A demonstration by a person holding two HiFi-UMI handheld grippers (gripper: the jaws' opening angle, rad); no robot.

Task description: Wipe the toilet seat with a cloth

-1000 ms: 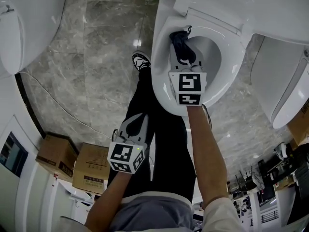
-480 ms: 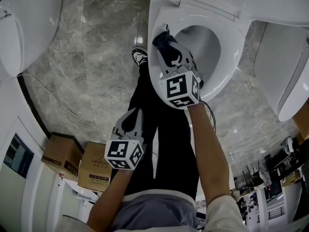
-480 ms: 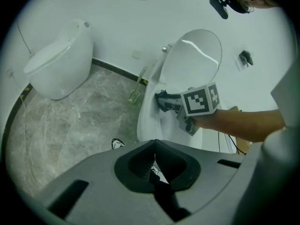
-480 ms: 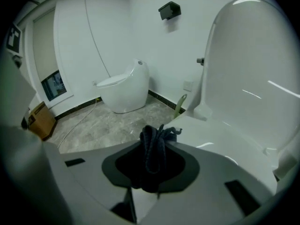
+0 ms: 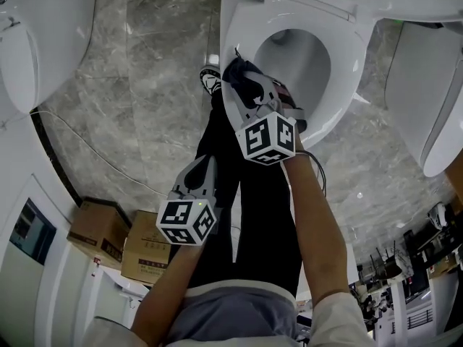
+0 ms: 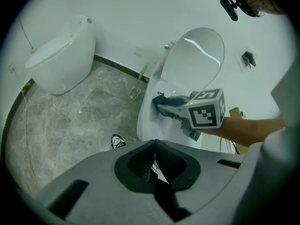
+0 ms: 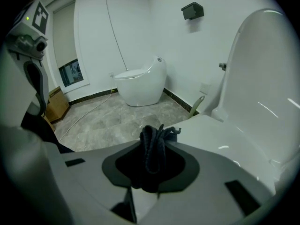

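Note:
The white toilet seat (image 5: 347,56) rings the bowl at the top middle of the head view, with its lid (image 6: 194,60) raised. My right gripper (image 5: 246,85) is shut on a dark cloth (image 5: 241,74) and presses it against the seat's left rim. In the right gripper view the cloth (image 7: 153,146) bunches between the jaws of the right gripper (image 7: 152,161), with the seat (image 7: 225,135) just beyond. My left gripper (image 5: 199,173) hangs shut and empty over the person's black trouser leg, away from the toilet. From the left gripper (image 6: 154,168) the cloth (image 6: 161,103) shows at the rim.
A second toilet (image 5: 36,35) stands at the left and a third (image 5: 427,100) at the right. Cardboard boxes (image 5: 98,230) sit at the lower left. A cable (image 5: 94,150) runs over the marble floor. The person's shoe (image 5: 210,79) is beside the toilet base.
My right gripper has dragged the cloth from the seat's inner left edge outward onto the left rim and a little toward me. The left gripper has hardly moved.

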